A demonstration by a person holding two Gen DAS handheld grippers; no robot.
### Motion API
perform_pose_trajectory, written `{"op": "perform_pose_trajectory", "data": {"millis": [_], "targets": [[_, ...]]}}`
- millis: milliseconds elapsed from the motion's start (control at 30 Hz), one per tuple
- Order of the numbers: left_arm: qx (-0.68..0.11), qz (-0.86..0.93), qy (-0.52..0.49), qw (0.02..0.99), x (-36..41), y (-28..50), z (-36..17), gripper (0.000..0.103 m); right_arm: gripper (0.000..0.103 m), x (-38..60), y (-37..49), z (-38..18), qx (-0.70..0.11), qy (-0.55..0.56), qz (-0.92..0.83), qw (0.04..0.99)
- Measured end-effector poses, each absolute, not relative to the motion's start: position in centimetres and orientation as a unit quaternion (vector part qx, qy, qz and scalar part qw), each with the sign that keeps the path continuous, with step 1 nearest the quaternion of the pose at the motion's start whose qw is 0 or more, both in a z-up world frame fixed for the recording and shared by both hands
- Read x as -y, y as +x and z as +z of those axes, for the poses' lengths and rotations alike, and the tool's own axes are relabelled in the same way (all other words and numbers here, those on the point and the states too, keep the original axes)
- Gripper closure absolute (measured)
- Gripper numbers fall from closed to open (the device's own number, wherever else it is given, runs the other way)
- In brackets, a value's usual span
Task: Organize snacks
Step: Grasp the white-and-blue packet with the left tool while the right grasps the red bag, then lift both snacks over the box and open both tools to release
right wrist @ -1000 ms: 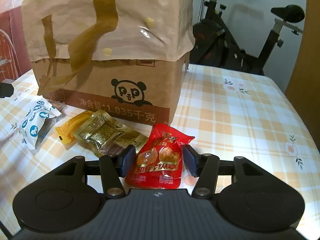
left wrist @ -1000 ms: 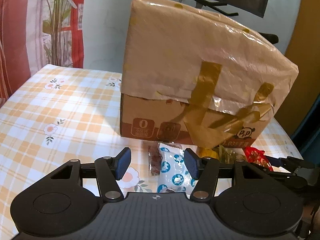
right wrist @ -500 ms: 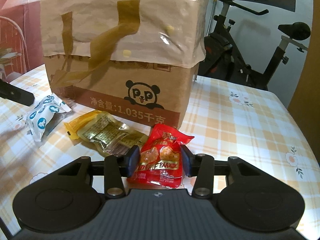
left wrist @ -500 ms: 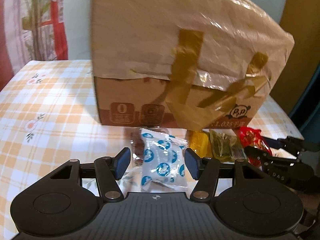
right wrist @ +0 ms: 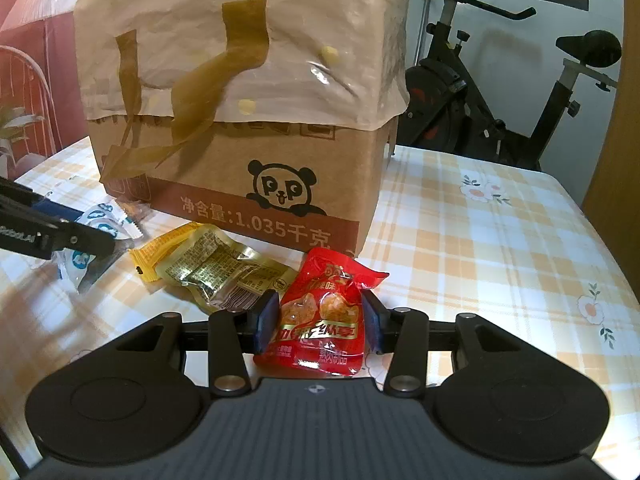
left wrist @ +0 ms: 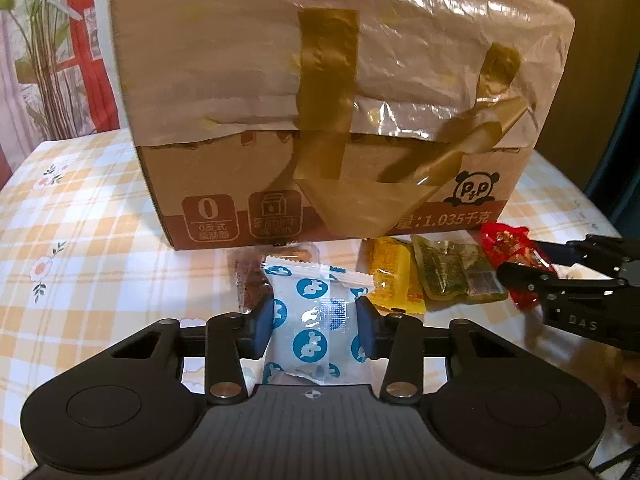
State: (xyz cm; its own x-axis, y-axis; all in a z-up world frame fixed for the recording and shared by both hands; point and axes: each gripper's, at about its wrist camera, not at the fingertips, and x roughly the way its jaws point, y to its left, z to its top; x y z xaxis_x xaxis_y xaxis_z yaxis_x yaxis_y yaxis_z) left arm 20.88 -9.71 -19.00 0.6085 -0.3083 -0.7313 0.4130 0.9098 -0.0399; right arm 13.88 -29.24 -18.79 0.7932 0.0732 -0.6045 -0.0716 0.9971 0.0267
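My left gripper (left wrist: 316, 326) is shut on a white snack packet with blue dots (left wrist: 316, 316), pads pressing both its sides. My right gripper (right wrist: 320, 322) is shut on a red snack packet (right wrist: 320, 320). A dark brown packet (left wrist: 250, 280) lies behind the white one. A yellow packet (left wrist: 390, 272) and an olive-green packet (left wrist: 452, 272) lie between them on the checked tablecloth (left wrist: 88, 248). They also show in the right wrist view: yellow packet (right wrist: 160, 248), olive-green packet (right wrist: 216, 268). The right gripper shows at the right of the left wrist view (left wrist: 532, 276).
A big cardboard box with a panda logo (left wrist: 332, 128), covered in taped plastic, stands right behind the snacks; it also shows in the right wrist view (right wrist: 248, 112). An exercise bike (right wrist: 500, 92) stands beyond the table's far edge. A flowered curtain (left wrist: 48, 60) hangs at left.
Both grippers moved forward and closed: the left onto the white dotted packet, the right onto the red packet. The box looms nearer in both views.
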Motion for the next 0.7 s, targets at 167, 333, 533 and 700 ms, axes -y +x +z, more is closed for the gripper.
{"op": "perform_pose_trajectory", "data": {"millis": [167,333,533,700], "targets": [[-0.388,-0.201,0.050,0.898,8.7,20.1,-18.2,0.058,0.056,29.4,13.9,-18.8,-0.320,0.004,0.038,0.947],[-0.377,-0.195,0.043,0.904,8.2,19.8,-17.5,0.058,0.056,29.3,13.8,-18.8,-0.318,0.002,0.038,0.947],[-0.370,-0.195,0.034,0.907,7.5,19.4,-17.0,0.058,0.062,29.5,13.2,-18.4,-0.306,0.006,0.026,0.952],[-0.364,-0.195,0.022,0.910,6.9,19.0,-16.6,0.058,0.076,29.7,12.3,-17.6,-0.297,0.010,0.018,0.955]]}}
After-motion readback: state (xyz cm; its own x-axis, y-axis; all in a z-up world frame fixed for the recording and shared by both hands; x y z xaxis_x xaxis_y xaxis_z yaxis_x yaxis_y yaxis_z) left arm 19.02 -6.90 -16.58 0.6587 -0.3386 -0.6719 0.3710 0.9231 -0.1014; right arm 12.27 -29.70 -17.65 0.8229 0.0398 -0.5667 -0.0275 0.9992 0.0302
